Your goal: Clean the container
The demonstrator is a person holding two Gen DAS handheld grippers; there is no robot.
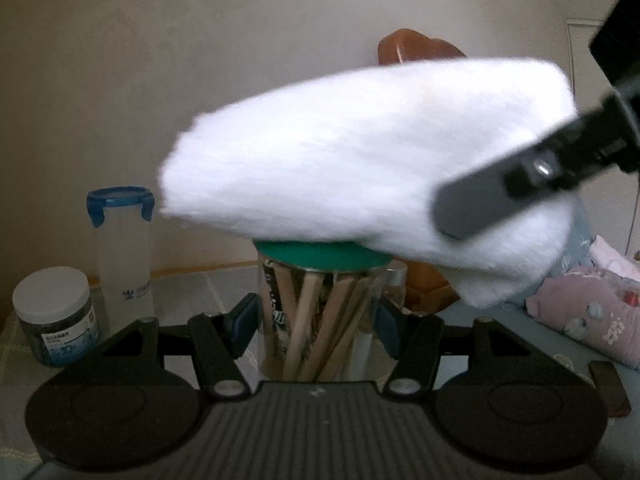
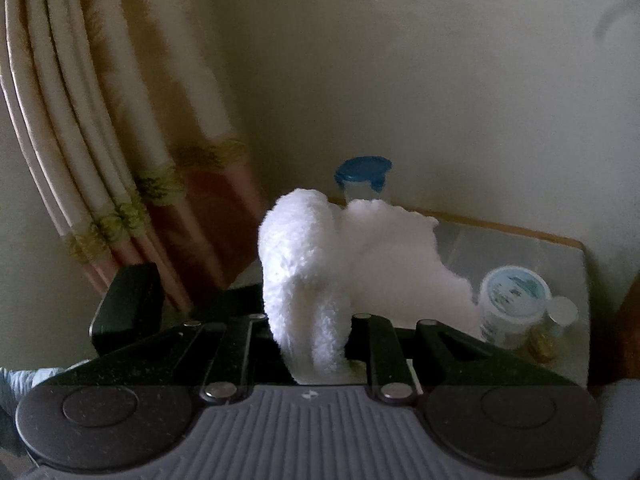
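Note:
A clear jar (image 1: 320,320) with a green lid (image 1: 320,258) holds several wooden sticks. My left gripper (image 1: 316,326) is shut on it, with the blue pads (image 1: 242,322) against its sides. A folded white cloth (image 1: 360,152) lies on top of the lid and covers most of it. One dark finger of my right gripper (image 1: 472,208) presses on the cloth from the right. In the right wrist view the white cloth (image 2: 312,280) bulges out between the jaws of my right gripper (image 2: 312,332), which is shut on it. The cloth hides the jar there.
A tall translucent bottle with a blue lid (image 1: 120,256) (image 2: 362,178) and a white-lidded jar (image 1: 54,316) (image 2: 514,300) stand on the glass-topped table (image 2: 520,240). A small jar (image 2: 560,316) stands beside them. A curtain (image 2: 100,160) hangs left; floral bedding (image 1: 592,312) lies right.

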